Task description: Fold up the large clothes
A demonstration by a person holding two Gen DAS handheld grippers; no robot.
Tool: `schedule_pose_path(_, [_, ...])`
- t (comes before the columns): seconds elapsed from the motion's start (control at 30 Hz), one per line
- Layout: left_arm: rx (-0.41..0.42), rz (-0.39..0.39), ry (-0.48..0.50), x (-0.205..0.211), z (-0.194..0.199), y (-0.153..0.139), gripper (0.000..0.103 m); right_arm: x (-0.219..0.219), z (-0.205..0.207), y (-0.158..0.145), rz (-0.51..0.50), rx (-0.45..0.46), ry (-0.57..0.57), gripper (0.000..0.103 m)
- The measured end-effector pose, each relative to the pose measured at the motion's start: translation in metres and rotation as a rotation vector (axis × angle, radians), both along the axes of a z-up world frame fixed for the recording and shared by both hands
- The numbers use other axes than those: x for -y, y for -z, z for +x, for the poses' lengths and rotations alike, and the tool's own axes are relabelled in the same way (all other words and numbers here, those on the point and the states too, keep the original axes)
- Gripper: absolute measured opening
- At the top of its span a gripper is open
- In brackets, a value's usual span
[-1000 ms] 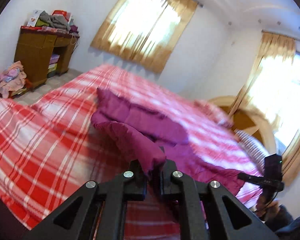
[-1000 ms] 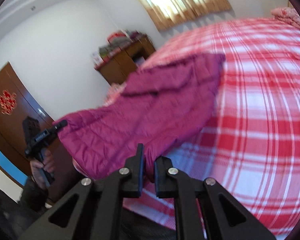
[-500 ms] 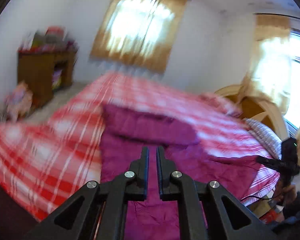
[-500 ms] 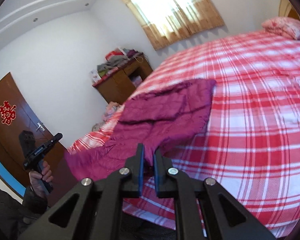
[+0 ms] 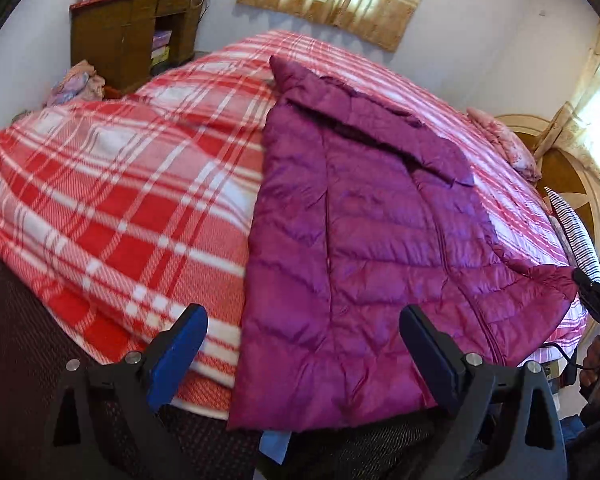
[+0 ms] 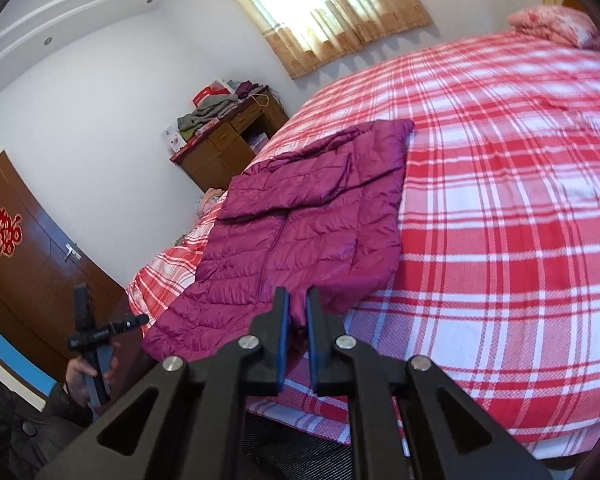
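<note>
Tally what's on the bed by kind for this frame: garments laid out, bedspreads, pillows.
Purple puffer jacket: 1
Red plaid bedspread: 1
Pink floral pillow: 1
Striped pillow: 1
Total: 4

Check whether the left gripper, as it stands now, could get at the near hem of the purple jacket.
Probably yes. The left gripper is open, its fingers astride the near hem of the purple jacket, which lies flat on the plaid bed cover with nothing over it. The right gripper is shut on another corner, well aside.
</note>
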State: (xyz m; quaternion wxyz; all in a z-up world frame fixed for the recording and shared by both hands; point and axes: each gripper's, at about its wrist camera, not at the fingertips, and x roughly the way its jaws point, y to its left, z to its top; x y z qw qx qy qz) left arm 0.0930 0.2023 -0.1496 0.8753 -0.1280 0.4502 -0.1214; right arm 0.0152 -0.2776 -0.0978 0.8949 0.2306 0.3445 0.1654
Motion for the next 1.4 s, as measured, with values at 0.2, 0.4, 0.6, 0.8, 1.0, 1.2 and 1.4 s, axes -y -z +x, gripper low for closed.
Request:
schedule_pose_path(0.2, [-0.093,0.065,0.004,0.011,0.004,0.010,0.097,0.001,0.000,0.005,0.001,-0.008,0.010,0.011])
schedule_pose_path(0.4, [-0.104,0.014,0.011,0.008,0.006,0.017,0.010,0.005,-0.001,0.017,0.011,-0.034,0.027,0.011])
schedule_pose_path(0.6, [-0.066,-0.069,0.028,0.011,0.001,0.014,0.006,0.008,-0.004,0.019,0.046,-0.029,0.035,0.012])
schedule_pose_path(0.8, [0.064,-0.235,0.078,0.007,-0.009,-0.023,0.003,0.008,-0.012,0.003,0.066,0.030,0.021,0.011])
schedule_pose_path(1.0, [0.145,-0.284,0.099,0.007,-0.015,-0.048,0.003,0.009,-0.017,-0.006,0.064,0.058,0.037,0.011])
schedule_pose_path(1.2, [0.136,-0.255,0.089,0.007,-0.014,-0.037,0.003,0.022,-0.006,0.024,0.021,-0.112,0.109,0.064])
schedule_pose_path(1.4, [0.153,-0.264,0.070,-0.002,-0.013,-0.041,0.003,0.028,0.000,0.071,0.016,-0.273,0.096,0.082])
